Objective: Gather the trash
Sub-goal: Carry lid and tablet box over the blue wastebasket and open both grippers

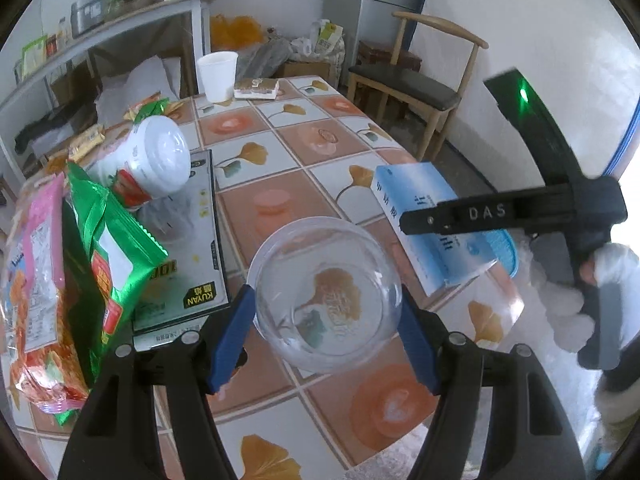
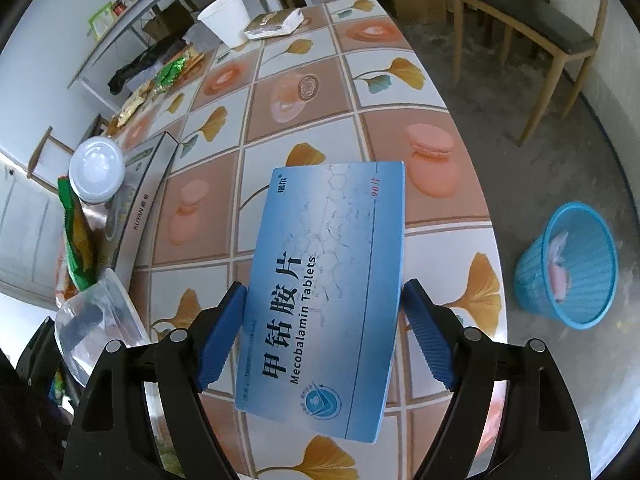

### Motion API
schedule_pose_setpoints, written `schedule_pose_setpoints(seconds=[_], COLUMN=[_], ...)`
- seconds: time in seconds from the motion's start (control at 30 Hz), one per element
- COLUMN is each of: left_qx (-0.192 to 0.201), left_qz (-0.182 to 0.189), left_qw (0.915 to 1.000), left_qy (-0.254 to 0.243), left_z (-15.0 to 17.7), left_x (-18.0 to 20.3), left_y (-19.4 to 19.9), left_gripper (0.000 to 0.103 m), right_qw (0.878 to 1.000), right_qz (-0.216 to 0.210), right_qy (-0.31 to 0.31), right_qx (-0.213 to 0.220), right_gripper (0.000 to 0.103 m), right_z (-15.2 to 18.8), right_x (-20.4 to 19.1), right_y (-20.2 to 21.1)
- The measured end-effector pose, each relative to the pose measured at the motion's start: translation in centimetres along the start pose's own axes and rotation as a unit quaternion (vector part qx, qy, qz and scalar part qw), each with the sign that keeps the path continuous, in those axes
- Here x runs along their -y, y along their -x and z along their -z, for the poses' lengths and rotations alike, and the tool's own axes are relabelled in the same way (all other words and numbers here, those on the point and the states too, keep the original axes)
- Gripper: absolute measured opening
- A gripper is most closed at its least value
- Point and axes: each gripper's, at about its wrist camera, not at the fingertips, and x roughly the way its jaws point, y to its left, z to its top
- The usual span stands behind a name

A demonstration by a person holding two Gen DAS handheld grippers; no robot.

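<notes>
- Left wrist view: the left claw [image 1: 326,330] squeezes a clear plastic bowl [image 1: 325,294] over the near desk [image 1: 280,148]. Snack bags [image 1: 80,280] and a white cup [image 1: 218,76] still wait.
- Right wrist view: the right claw [image 2: 324,336] sits around the blue pill box [image 2: 326,292]; I cannot tell if it pinches. The blue bin [image 2: 568,264] on the floor, right, has little inside, so most work is left.

Soft daylight, right-edge glare, fisheye bending, mild blur.

Clear glossy plastic bowl [image 1: 326,294], smooth cardboard tablet box [image 2: 324,292], shiny patterned tablecloth [image 2: 312,128], woven plastic basket [image 2: 568,264].
</notes>
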Motion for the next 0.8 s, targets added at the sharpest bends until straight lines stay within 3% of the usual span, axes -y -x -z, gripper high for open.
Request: schedule_pose_setpoints(seconds=[0.2,0.8], left_qx=[0.008,0.029], left_qz=[-0.014,-0.046], left_qw=[0.9998,0.9966], left_qy=[-0.012,-0.062], left_z=[0.1,-0.3], left_x=[0.6,3.1], left_y=[0.0,0.0], left_gripper=[0.068,0.068], right_qw=[1.000,0.992], right_qz=[0.004,-0.079], right_qy=[0.001,-0.098], right_qx=[0.002,0.014], right_gripper=[0.073,0.072], right_z=[0.0,2.1], right_x=[0.3,6.7], right_y=[0.2,2.6])
